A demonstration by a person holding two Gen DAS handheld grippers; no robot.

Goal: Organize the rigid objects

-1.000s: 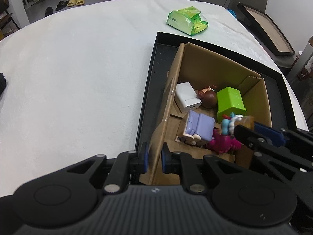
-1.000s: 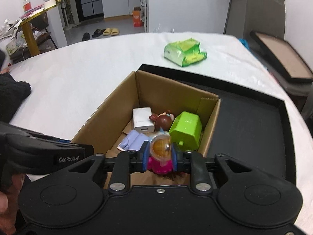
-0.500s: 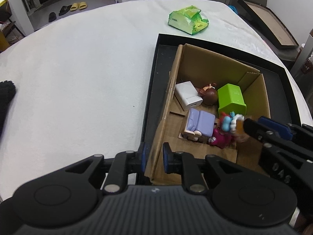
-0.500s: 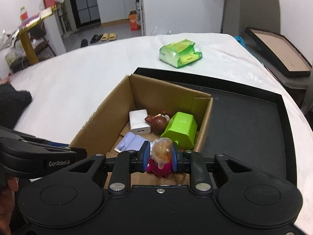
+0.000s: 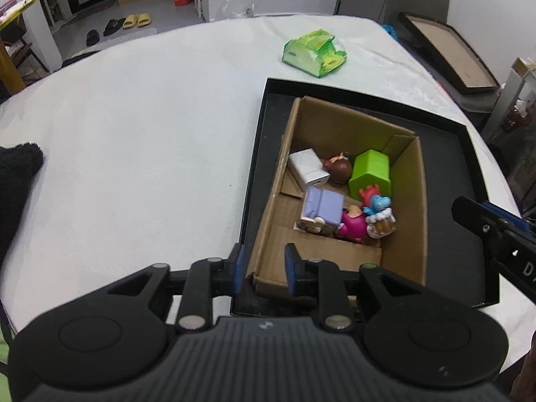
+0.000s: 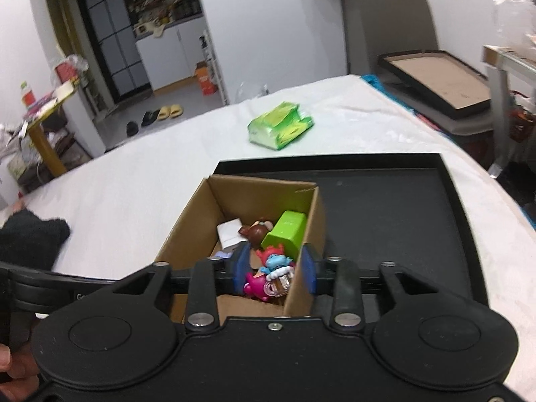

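Observation:
A cardboard box (image 5: 407, 221) stands in a black tray (image 5: 445, 154) on the white table. Inside lie a white charger block (image 5: 308, 172), a brown figure (image 5: 340, 167), a green block (image 5: 370, 174), a lilac toy (image 5: 323, 206) and a pink and blue toy figure (image 5: 365, 214). My left gripper (image 5: 264, 268) hovers over the box's near left corner, its jaws opening with the wall's edge between them, untouched. My right gripper (image 6: 274, 268) hangs above the box (image 6: 261, 194), jaws opening, nothing pressed; the toy figure (image 6: 271, 274) lies below it.
A green packet (image 5: 315, 52) lies on the table beyond the tray. A black fuzzy cloth (image 5: 16, 181) sits at the left edge. A framed board (image 5: 445, 50) leans off the table at the far right. A hand (image 6: 13, 368) shows at the lower left.
The right gripper let go of the pink toy figure, which now lies in the box, and drew up and back. The left gripper loosened from the box wall and rose.

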